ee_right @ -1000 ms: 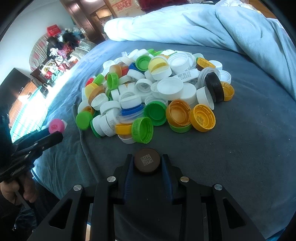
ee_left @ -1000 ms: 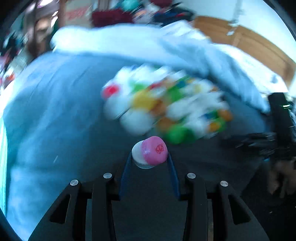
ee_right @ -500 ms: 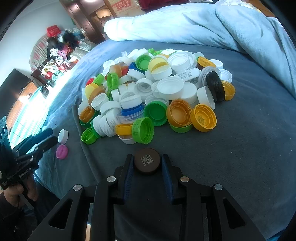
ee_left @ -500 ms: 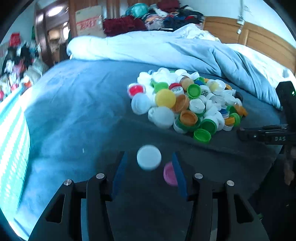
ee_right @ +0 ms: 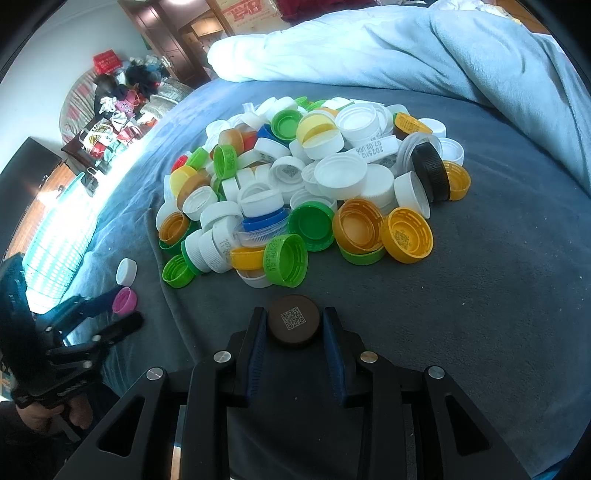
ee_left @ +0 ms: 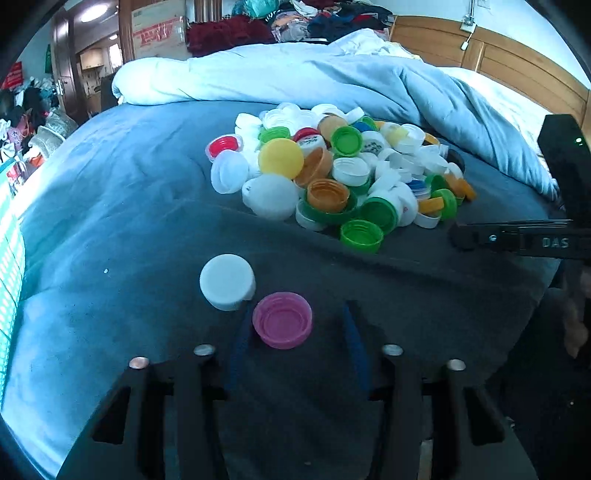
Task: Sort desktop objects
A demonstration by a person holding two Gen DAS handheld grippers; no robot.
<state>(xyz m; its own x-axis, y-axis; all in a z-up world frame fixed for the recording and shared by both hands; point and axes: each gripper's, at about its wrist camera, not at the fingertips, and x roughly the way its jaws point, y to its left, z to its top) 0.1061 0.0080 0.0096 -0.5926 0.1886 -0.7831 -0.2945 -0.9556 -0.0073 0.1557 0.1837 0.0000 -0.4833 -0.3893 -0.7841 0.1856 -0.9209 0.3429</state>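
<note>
Pink cap (ee_left: 282,320) now dropped from L tool (ee_left: 293,326).

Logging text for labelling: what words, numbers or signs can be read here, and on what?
"DAS": on the right gripper.
"2025112", with "07:09 U06" beside it less surely: white cap.
QR code, no words: brown cap.
Too blurred to read: red print on cardboard box; code on green cap.
</note>
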